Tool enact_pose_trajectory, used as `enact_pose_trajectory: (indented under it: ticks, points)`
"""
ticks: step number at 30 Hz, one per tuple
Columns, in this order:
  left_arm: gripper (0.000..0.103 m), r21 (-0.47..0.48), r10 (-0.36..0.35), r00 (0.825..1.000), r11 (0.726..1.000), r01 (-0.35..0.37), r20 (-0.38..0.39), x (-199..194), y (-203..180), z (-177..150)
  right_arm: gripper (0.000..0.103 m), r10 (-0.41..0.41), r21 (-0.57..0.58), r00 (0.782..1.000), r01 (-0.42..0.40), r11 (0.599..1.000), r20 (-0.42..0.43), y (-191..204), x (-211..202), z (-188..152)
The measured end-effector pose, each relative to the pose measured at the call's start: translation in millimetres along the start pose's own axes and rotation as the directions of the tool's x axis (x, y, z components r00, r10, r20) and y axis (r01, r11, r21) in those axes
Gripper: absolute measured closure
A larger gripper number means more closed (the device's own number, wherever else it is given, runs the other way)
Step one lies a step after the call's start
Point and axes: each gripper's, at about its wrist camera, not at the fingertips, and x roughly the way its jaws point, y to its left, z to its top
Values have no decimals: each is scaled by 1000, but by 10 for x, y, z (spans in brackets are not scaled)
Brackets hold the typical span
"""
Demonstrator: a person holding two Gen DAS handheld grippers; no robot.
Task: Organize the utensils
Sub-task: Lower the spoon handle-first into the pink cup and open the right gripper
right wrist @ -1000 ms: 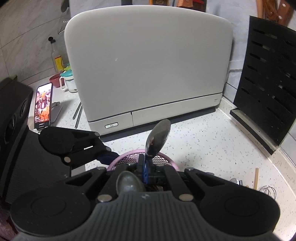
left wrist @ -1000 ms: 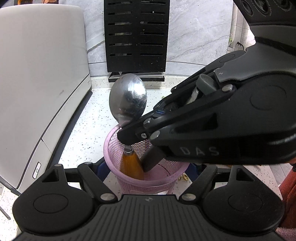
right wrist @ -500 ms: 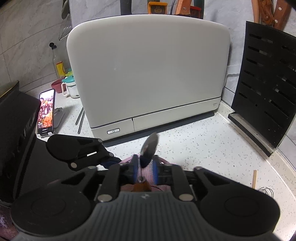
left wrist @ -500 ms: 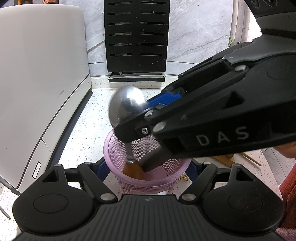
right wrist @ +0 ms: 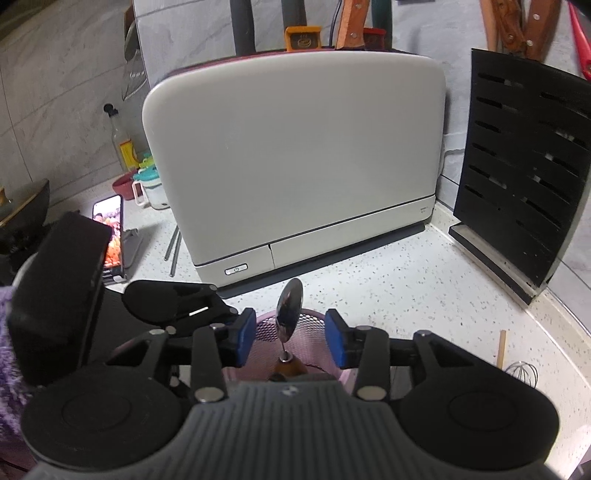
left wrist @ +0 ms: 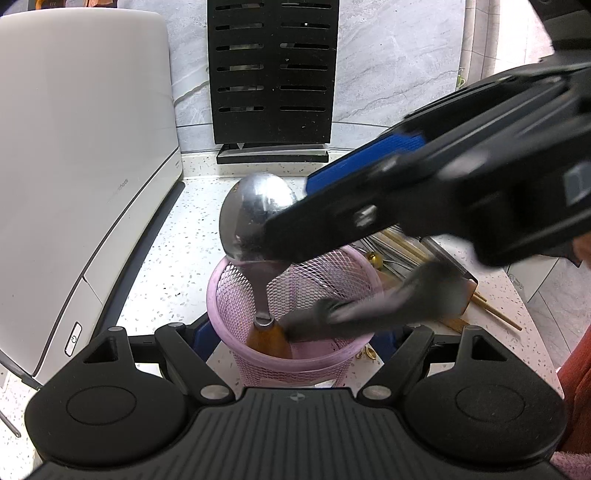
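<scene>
Right wrist view: right claw [right wrist: 290, 338] is opening, blue pads clear of the spoon [right wrist: 289, 314], which stands handle-down in the pink mesh cup [left wrist: 295, 302]. Left claw [left wrist: 291, 341] is spread around the cup's near side; whether it presses, can't tell. Best to lift the right claw straight up so it won't snag the spoon bowl.

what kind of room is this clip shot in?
Most likely a home kitchen counter. A black slotted knife block stands on the speckled stone worktop, wooden-handled knives hang on the tiled wall behind a large white countertop appliance, and a metal spoon stands in a pink mesh utensil cup.
</scene>
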Motion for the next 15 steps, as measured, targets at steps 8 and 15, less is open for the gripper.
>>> enact_pose_trajectory:
  ticks: [8, 15]
  points:
    - [10, 2, -1, 1000, 1000, 1, 4, -5, 4, -2, 62, 40, -9, 998, -40, 999, 49, -71, -347, -89]
    - [10, 6, -6, 1000, 1000, 6, 24, -8, 15, -33, 68, 85, -49, 996, -87, 995, -40, 16, -152, -260]
